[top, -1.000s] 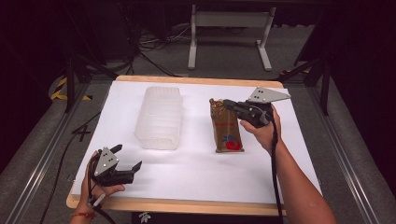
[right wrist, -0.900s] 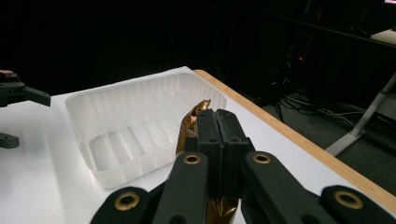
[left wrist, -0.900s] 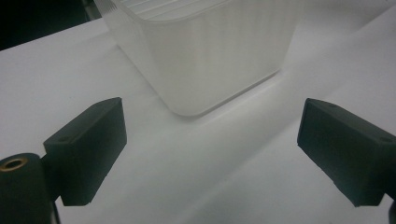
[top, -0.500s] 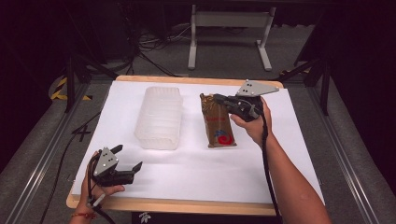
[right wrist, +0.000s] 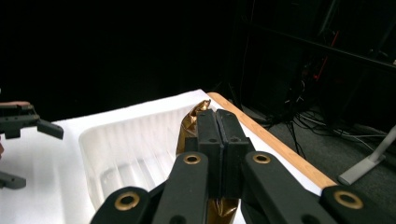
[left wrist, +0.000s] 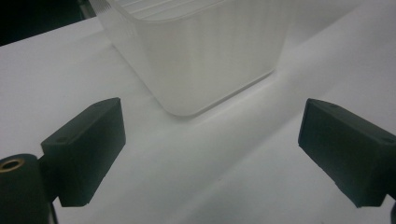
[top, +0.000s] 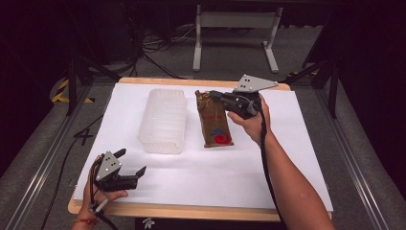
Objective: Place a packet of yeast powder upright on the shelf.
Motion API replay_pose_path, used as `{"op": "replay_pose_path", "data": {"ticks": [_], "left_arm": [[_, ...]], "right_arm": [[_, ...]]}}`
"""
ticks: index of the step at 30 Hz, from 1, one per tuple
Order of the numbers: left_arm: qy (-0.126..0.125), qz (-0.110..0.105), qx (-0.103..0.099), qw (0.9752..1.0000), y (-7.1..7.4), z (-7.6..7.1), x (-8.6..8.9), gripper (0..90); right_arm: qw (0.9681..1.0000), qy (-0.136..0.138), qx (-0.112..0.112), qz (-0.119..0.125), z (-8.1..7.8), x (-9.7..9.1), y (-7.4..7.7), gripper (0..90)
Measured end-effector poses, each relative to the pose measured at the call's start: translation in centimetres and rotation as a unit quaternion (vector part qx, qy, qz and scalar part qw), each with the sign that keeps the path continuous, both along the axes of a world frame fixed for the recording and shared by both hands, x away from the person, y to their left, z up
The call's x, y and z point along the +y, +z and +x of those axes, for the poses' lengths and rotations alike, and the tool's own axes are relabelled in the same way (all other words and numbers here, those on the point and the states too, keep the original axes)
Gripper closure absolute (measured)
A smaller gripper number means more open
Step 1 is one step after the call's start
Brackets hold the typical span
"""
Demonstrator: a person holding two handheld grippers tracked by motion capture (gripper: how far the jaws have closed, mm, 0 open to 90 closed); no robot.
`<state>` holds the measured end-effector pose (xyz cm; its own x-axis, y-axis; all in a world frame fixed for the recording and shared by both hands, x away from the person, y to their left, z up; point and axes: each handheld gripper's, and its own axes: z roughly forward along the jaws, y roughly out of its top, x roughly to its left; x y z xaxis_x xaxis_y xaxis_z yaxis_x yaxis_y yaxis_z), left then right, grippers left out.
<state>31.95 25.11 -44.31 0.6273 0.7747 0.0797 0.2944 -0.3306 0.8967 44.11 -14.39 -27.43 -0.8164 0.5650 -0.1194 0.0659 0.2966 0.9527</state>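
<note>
High view: the right gripper [top: 216,95] has its jaws pinched on the far end of the brown packet [top: 214,120], which lies just right of the clear plastic container [top: 163,120]. The left gripper [top: 128,163] rests with jaws spread at the near left corner of the white table [top: 201,167].

Left gripper view: the wide-apart jaws face the container's near wall [left wrist: 205,60], with nothing between them.

Right gripper view: the pressed jaws clamp the packet's edge [right wrist: 191,119], the container [right wrist: 130,144] on its left. I judge this as the carrying step; next the packet should be lifted above the rim and lowered inside.
</note>
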Motion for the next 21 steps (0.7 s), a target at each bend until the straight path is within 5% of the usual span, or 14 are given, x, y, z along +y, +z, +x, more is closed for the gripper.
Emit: {"op": "replay_pose_path", "data": {"ticks": [21], "left_arm": [[0.002, -0.014, 0.000, 0.9999, 0.1, -0.2, 0.1, 7.6]], "right_arm": [[0.9996, 0.022, -0.011, 0.012, 1.8, 5.3, 1.5, 89.4]]}}
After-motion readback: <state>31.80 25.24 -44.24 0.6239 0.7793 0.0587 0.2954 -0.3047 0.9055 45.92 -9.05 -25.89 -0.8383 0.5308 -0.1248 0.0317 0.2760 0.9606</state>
